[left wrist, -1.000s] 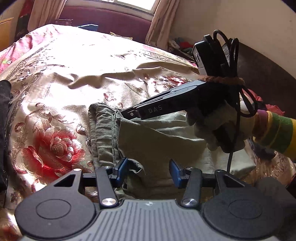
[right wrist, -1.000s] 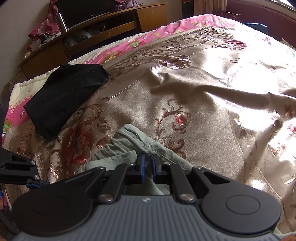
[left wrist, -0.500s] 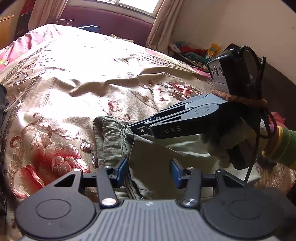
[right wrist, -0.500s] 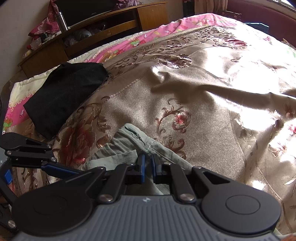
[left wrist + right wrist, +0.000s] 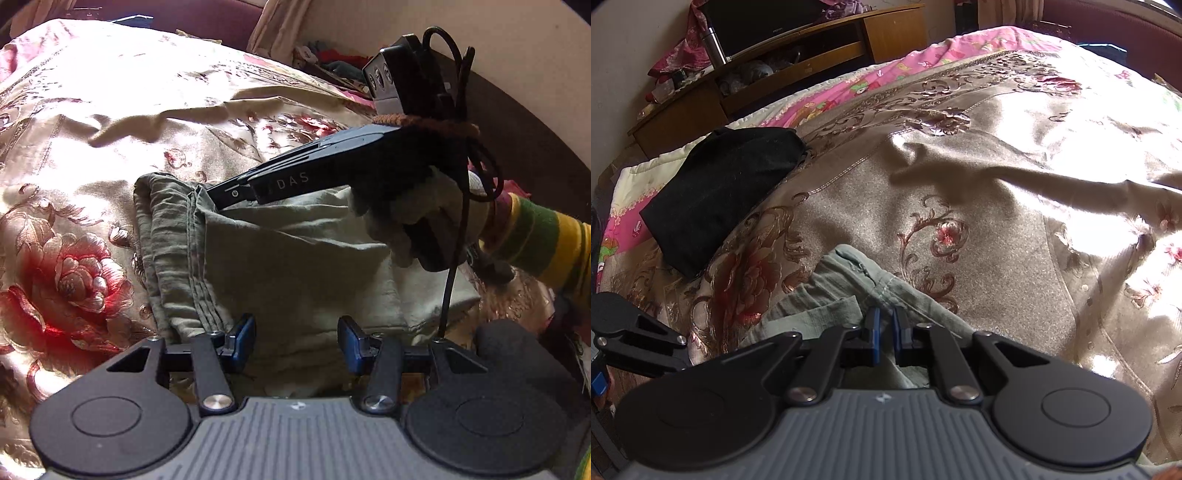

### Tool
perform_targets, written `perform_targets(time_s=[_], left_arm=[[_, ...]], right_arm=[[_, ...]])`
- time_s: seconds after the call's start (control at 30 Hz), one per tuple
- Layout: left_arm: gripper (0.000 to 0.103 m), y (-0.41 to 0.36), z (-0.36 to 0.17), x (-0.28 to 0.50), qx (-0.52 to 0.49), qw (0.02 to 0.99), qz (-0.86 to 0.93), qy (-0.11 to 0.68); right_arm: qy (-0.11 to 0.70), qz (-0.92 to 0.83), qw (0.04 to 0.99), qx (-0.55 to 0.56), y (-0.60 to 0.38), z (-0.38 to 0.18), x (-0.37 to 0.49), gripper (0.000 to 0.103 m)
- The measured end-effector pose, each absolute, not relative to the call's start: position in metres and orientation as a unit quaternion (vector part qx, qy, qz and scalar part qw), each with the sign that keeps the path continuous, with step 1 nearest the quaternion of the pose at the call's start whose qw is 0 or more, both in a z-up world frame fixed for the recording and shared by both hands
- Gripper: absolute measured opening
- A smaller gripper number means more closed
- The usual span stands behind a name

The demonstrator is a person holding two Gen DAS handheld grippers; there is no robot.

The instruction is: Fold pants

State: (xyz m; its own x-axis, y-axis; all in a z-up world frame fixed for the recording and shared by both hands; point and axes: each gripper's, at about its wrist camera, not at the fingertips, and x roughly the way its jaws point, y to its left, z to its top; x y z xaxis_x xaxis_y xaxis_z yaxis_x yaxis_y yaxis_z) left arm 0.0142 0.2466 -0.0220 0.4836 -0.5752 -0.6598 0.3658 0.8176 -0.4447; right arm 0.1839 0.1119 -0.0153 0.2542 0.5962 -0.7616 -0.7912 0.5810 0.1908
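The olive-green pants [image 5: 288,266] lie folded into a compact rectangle on the floral bedspread [image 5: 110,122]. My left gripper [image 5: 297,341] is open over the near edge of the pants, with nothing between its blue pads. My right gripper [image 5: 885,328] is nearly shut, pinching a fold of the pants [image 5: 849,284] at their far edge. In the left wrist view the right gripper [image 5: 221,192] reaches in from the right, its tips at the pants' far corner.
A black garment [image 5: 720,188] lies on the bed to the left in the right wrist view. A wooden TV cabinet [image 5: 798,48] stands past the foot of the bed. A dark headboard [image 5: 535,122] runs on the right.
The left gripper has drawn back toward the pants' near edge, and the top layer lies flatter. The right gripper stays pinched on the far edge.
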Motion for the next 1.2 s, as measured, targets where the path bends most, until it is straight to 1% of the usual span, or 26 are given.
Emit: perform_targets(time_s=[0.07,0.2,0.3,0.4,0.47,0.5,0.53,0.57,0.67,0.7,0.73,0.77,0.9,1.0,1.17,1.2], left_arm=[[0.06,0.248,-0.021,0.007,-0.12,0.853,-0.27,0.43],[0.061,0.261,-0.009,0.002,-0.14,0.868,-0.258,0.4],[0.062,0.267,-0.005,0.012,-0.137,0.883,-0.243,0.377],[0.063,0.264,-0.009,0.029,-0.123,0.891,-0.228,0.372],[0.063,0.262,-0.011,0.037,-0.121,0.891,-0.23,0.371],[0.063,0.26,-0.011,0.039,-0.118,0.891,-0.234,0.37],[0.063,0.258,-0.011,0.039,-0.114,0.891,-0.238,0.369],[0.063,0.256,-0.011,0.039,-0.109,0.891,-0.24,0.368],[0.063,0.252,-0.013,0.035,-0.098,0.89,-0.245,0.372],[0.063,0.251,-0.014,0.033,-0.097,0.89,-0.245,0.373],[0.063,0.251,-0.014,0.031,-0.096,0.889,-0.245,0.374],[0.063,0.252,-0.015,0.031,-0.095,0.89,-0.243,0.375],[0.064,0.259,-0.012,0.028,-0.105,0.897,-0.239,0.357],[0.067,0.26,-0.012,0.034,-0.117,0.901,-0.239,0.343],[0.068,0.259,-0.012,0.049,-0.123,0.912,-0.228,0.317],[0.069,0.258,-0.011,0.05,-0.123,0.914,-0.231,0.311]], right_arm=[[0.415,0.442,0.787,-0.116,0.107,-0.01,0.18,0.013],[0.411,0.444,0.788,-0.112,0.092,0.002,0.17,0.019],[0.412,0.443,0.789,-0.107,0.087,0.007,0.165,0.02],[0.414,0.452,0.784,-0.098,0.086,0.01,0.163,0.02],[0.415,0.465,0.777,-0.095,0.089,0.011,0.164,0.029],[0.415,0.471,0.772,-0.095,0.092,0.011,0.164,0.041],[0.414,0.483,0.765,-0.097,0.096,0.01,0.164,0.048],[0.412,0.49,0.761,-0.101,0.1,0.009,0.164,0.049],[0.417,0.496,0.753,-0.113,0.113,-0.001,0.167,0.049],[0.428,0.492,0.75,-0.111,0.118,-0.006,0.171,0.047],[0.436,0.487,0.749,-0.109,0.12,-0.01,0.173,0.026],[0.446,0.478,0.749,-0.106,0.122,-0.013,0.177,0.016],[0.451,0.474,0.753,-0.068,0.107,-0.004,0.182,0.01],[0.45,0.468,0.759,-0.053,0.102,0.003,0.188,0.01],[0.445,0.474,0.758,-0.059,0.105,0.007,0.184,0.01],[0.445,0.476,0.756,-0.06,0.105,0.007,0.183,0.01]])
